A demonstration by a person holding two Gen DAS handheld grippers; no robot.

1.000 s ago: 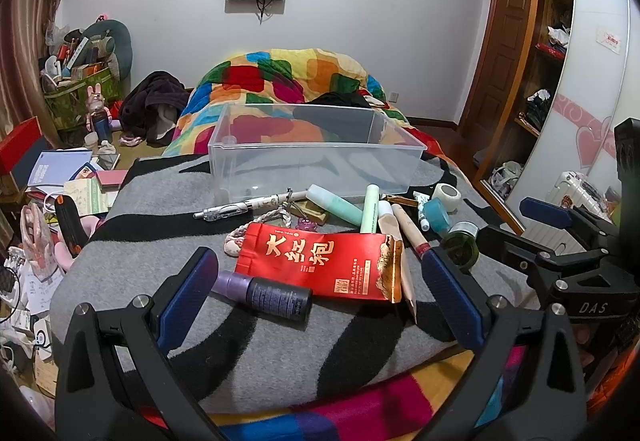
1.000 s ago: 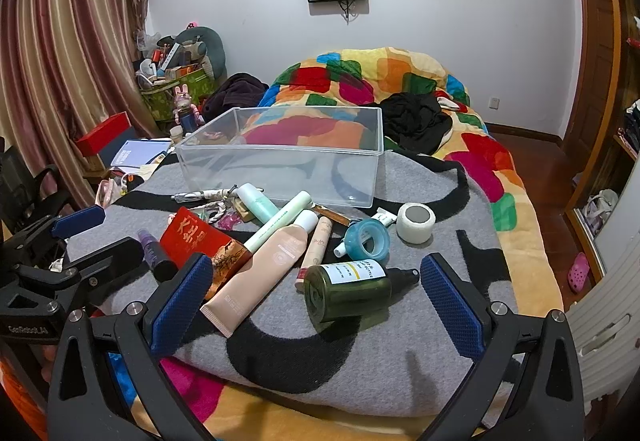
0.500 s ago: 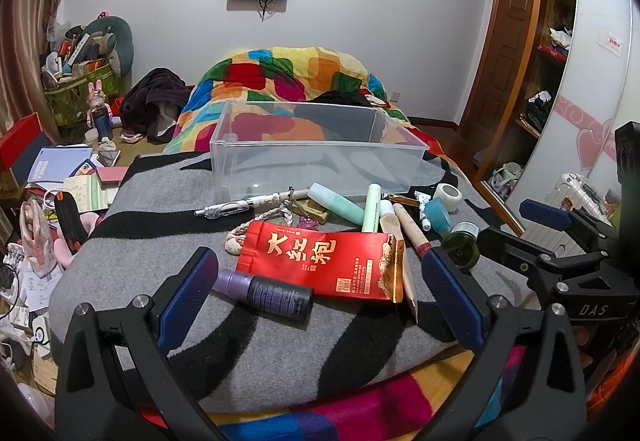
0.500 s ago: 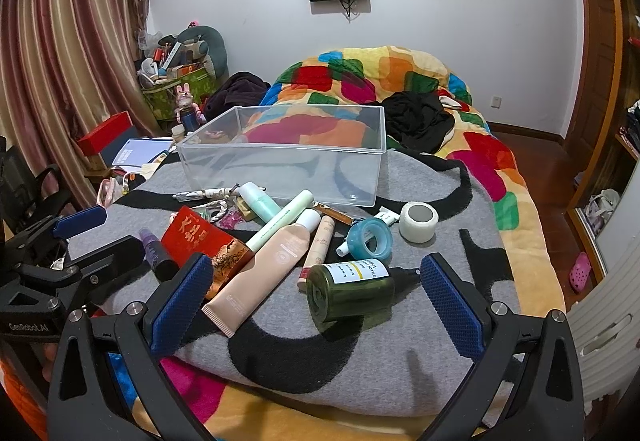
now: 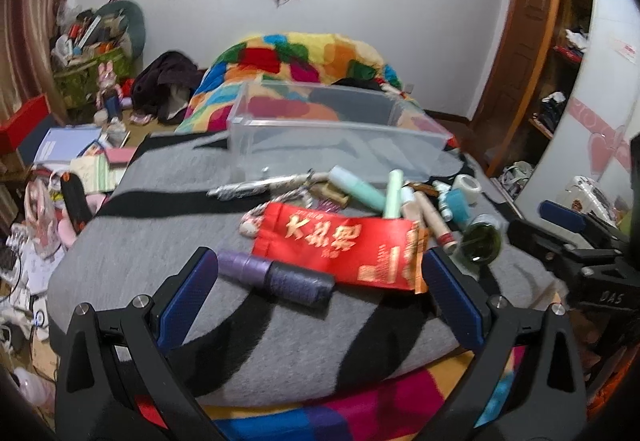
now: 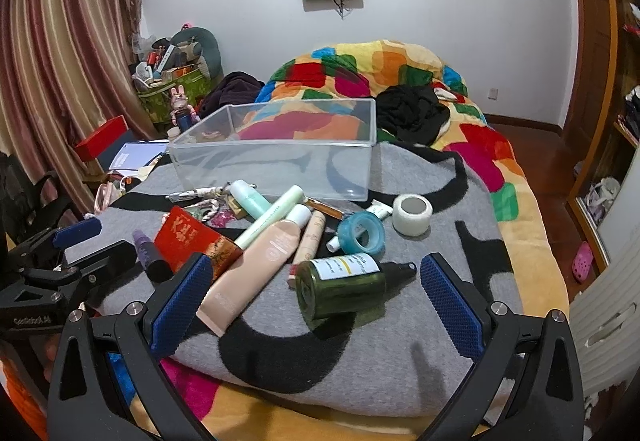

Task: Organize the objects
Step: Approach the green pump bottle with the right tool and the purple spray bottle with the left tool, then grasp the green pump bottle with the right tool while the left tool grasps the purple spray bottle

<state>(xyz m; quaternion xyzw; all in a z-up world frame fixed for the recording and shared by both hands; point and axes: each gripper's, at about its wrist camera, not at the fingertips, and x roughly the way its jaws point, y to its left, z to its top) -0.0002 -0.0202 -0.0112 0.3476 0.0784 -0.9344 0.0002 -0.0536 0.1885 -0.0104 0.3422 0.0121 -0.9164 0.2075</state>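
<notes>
A clear plastic bin (image 5: 336, 133) (image 6: 280, 157) stands empty on a grey and black blanket (image 5: 168, 241) (image 6: 440, 321). In front of it lies a pile: a red packet (image 5: 340, 241) (image 6: 188, 237), a purple bottle (image 5: 280, 277) (image 6: 150, 257), a dark green bottle (image 6: 344, 285) (image 5: 480, 241), a beige tube (image 6: 256, 269), mint tubes (image 6: 250, 197), a blue tape roll (image 6: 362, 233) and a white tape roll (image 6: 412, 215). My left gripper (image 5: 320, 297) is open, just short of the purple bottle. My right gripper (image 6: 316, 293) is open, just short of the green bottle.
The blanket lies on a bed with a colourful quilt (image 6: 360, 69) and a black garment (image 6: 412, 113) behind the bin. Cluttered papers and boxes (image 5: 72, 161) lie to the left. A wardrobe (image 5: 560, 41) stands on the right.
Both grippers have moved forward and down toward the pile. The left view is blurred with motion. Both stay open and nothing was picked up.
</notes>
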